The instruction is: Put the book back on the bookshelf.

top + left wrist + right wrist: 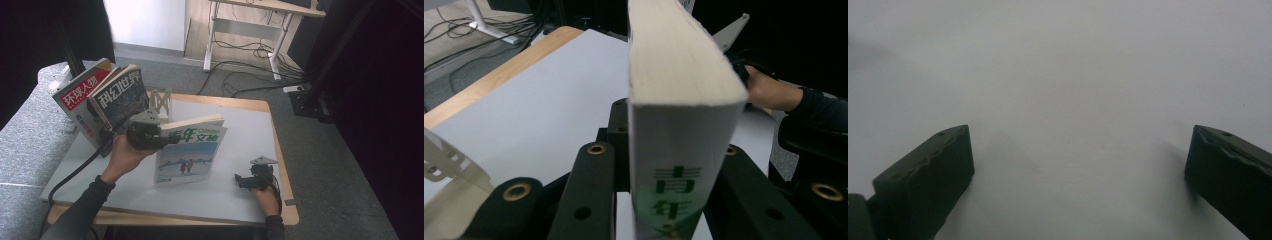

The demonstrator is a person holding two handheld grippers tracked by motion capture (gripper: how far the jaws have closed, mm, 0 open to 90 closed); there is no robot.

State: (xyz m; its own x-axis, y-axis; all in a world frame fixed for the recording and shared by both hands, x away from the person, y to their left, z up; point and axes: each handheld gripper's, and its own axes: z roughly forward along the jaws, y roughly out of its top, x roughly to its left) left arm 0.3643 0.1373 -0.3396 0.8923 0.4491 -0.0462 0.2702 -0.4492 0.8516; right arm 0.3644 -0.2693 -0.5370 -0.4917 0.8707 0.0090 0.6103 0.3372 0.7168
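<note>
Two magazines [102, 97] leaning in white rack [161, 102], left gripper [165, 140] fingers clamped on book [190, 150], right gripper [239, 179] fingers apart.

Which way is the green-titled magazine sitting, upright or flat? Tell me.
Upright: the magazine stands on its bottom edge on the table, cover facing the person, its spine clamped in the left tool.

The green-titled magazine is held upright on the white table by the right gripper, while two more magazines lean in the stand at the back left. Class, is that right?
Not quite: the left gripper holds the green-titled magazine, its jaws clamped on the spine, as the high view and left gripper view show. The right gripper rests open on the white table. The two magazines do lean at the back left.
</note>
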